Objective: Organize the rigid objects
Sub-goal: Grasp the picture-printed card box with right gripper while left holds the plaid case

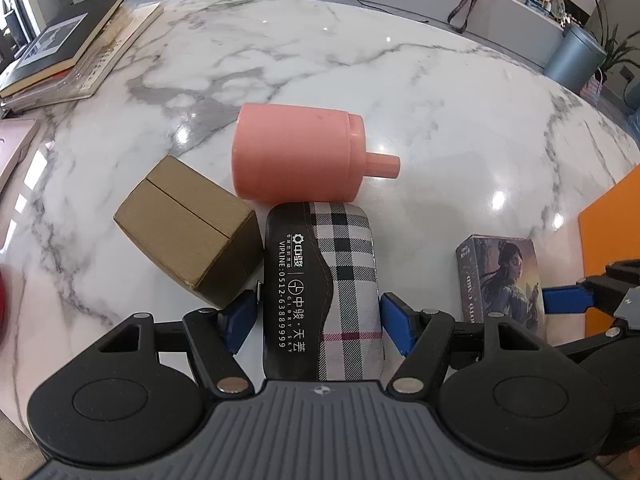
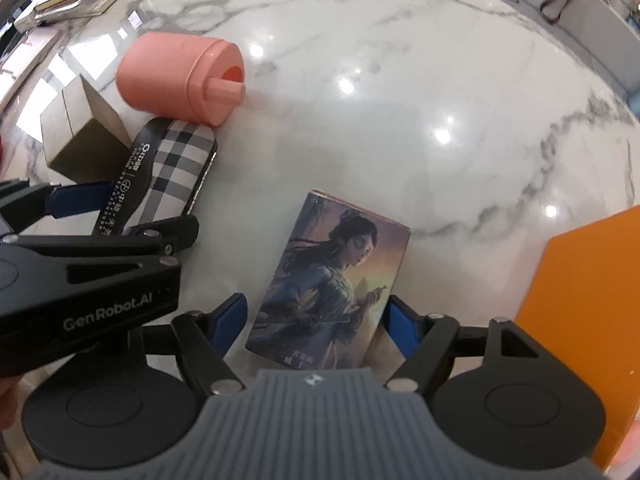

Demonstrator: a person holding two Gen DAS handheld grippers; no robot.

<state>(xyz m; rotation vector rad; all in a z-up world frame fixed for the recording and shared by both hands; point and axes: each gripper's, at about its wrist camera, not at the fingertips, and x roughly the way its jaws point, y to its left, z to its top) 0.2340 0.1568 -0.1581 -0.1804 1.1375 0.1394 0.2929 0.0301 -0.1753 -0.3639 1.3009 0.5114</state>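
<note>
On the marble table (image 1: pixel 360 60), my left gripper (image 1: pixel 318 320) points down, its blue pads shut on the sides of a plaid-and-black glasses case (image 1: pixel 344 280). A pink cylinder with a knob (image 1: pixel 296 156) lies on its side touching the case's far end. A small cardboard box (image 1: pixel 188 228) stands left of the case. In the right wrist view my right gripper (image 2: pixel 312 320) is open around an illustrated card box (image 2: pixel 332 272) lying flat, with a gap at the left pad. The left gripper (image 2: pixel 120 216) and case (image 2: pixel 176 156) show at the left.
A stack of books (image 1: pixel 60 48) lies at the far left of the table. An orange panel (image 2: pixel 592 320) stands close on the right, beside the card box. A grey-blue bin (image 1: pixel 576 56) and a cluttered shelf sit beyond the table's far right edge.
</note>
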